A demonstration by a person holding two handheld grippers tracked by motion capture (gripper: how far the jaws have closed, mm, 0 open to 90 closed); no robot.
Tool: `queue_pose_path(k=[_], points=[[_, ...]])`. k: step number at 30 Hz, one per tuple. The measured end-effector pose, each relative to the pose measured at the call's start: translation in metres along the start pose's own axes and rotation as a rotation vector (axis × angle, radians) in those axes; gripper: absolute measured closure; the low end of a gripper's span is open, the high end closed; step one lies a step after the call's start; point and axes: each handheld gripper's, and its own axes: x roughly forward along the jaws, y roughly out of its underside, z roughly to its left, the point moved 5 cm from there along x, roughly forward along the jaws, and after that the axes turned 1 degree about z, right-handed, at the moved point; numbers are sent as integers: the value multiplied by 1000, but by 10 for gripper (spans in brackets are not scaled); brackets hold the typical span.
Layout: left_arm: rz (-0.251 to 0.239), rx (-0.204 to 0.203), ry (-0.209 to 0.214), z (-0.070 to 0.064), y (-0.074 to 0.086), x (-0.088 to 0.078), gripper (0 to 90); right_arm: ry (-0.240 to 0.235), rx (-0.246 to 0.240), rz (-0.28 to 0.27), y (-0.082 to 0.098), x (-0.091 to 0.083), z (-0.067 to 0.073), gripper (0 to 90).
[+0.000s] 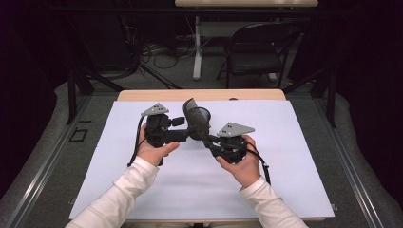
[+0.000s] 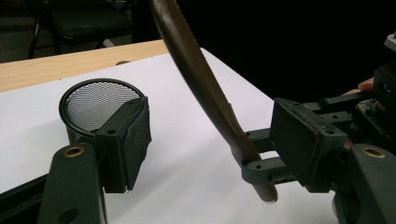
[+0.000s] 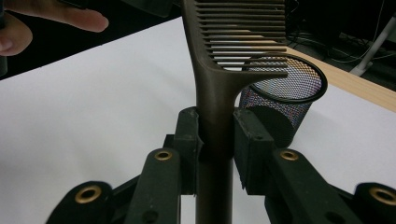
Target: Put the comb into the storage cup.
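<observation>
A brown comb (image 1: 189, 108) stands nearly upright with its teeth end up. My right gripper (image 1: 207, 138) is shut on its handle, and in the right gripper view the two pads press the handle (image 3: 212, 93) from both sides. Just behind the comb, a black mesh cup (image 1: 200, 118) stands upright on the white sheet (image 1: 190, 185). My left gripper (image 1: 182, 129) points right toward the comb and is open. In the left gripper view the comb (image 2: 201, 79) rises between the wide-set jaws without touching the pads (image 2: 123, 144), and the cup (image 2: 95, 100) sits behind the left pad.
The white sheet covers most of a wooden table (image 1: 142, 95). Beyond the table's far edge stand a black folding chair (image 1: 256, 47) and a white table leg (image 1: 197, 52), with cables on the floor. A finger of the left hand (image 3: 70, 18) shows at top left.
</observation>
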Motion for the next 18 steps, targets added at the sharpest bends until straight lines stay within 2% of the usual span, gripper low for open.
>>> queue_pose_path(k=[4, 9, 18], points=[[9, -9, -4, 0, 0, 3, 317, -1, -2, 2, 0, 1, 1, 730], [20, -42, 3, 0, 1, 6, 352, -3, -2, 1, 0, 1, 2, 730], [4, -98, 11, 2, -2, 8, 376, -4, -3, -2, 1, 2, 3, 730]])
